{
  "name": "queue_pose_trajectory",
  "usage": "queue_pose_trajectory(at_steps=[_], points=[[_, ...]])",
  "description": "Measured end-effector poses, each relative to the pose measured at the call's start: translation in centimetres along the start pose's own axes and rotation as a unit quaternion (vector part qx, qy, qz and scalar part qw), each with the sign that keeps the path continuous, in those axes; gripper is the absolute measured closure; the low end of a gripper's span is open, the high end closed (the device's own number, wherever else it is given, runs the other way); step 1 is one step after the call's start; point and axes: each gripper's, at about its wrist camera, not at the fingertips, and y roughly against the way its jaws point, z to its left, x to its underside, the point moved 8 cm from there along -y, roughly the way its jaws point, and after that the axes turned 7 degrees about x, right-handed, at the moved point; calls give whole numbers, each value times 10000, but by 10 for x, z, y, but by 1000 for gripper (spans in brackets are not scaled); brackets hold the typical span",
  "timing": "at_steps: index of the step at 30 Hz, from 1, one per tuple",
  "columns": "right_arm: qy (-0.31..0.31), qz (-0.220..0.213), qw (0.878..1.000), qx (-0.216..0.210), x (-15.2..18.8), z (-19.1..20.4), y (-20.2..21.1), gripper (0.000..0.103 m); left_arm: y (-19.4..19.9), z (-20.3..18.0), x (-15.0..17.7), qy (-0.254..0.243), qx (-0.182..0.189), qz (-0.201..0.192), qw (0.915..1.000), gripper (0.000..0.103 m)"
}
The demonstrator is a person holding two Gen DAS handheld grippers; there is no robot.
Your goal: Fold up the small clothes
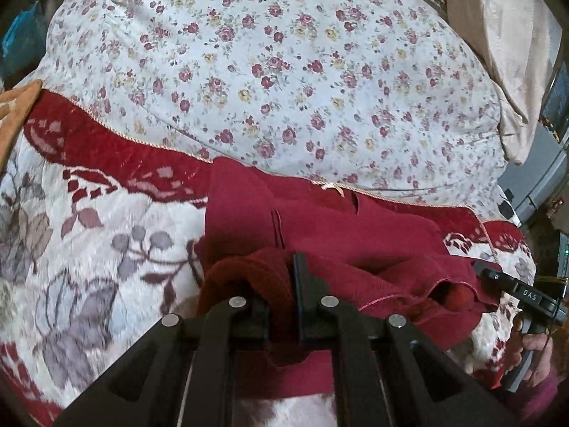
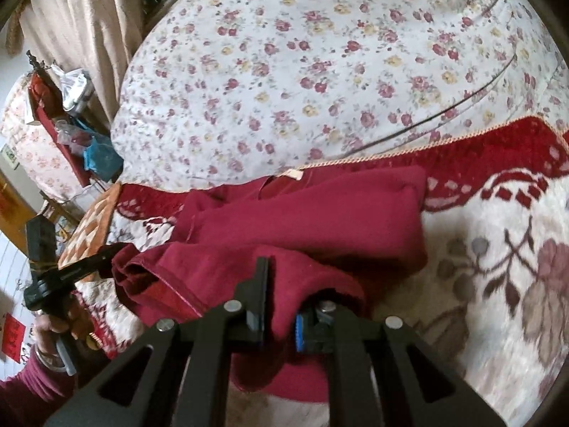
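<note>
A dark red garment (image 1: 338, 220) lies partly folded on a red-and-white patterned blanket (image 1: 89, 231), its collar tag toward the floral quilt. My left gripper (image 1: 290, 270) is shut on a bunched near edge of the garment, and cloth covers one finger. At the right edge of this view the right gripper (image 1: 489, 274), held by a hand, grips the same hem. In the right wrist view my right gripper (image 2: 281, 284) is shut on the garment (image 2: 302, 206), whose fabric drapes over the right finger. The left gripper (image 2: 113, 252) holds the lifted edge at the left.
A floral quilt (image 1: 266, 71) bulges behind the garment. A beige curtain (image 2: 89, 17) hangs beyond it. A cluttered side table (image 2: 71, 106) with bags stands at the left of the right wrist view, and an orange checked cloth (image 2: 92, 227) lies at the blanket's edge.
</note>
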Motion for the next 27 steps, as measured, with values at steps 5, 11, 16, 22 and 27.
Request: queue_pose_trajectory(at_steps=[5,11,16,22,27], points=[[5,-5,10000,79,-16,-8,-18,92,-19,6,-18,-35,-118,6,9999,103],[-40,16,9999,163,-41,-17,-45,92,-49,15,-41,24,-180,23,9998,103],[-151,154,9994,259,-55,-31,-76,92,-82,25,-54,65,-294,127,9995,103],[-295,252,9989,277,-64,-47,-108,92,-109,37,-65,183,-353,171,9991,103],[-459,360,9980,259,-64,-57,-129,92,-127,46,-63,336,-342,234,9986,103]])
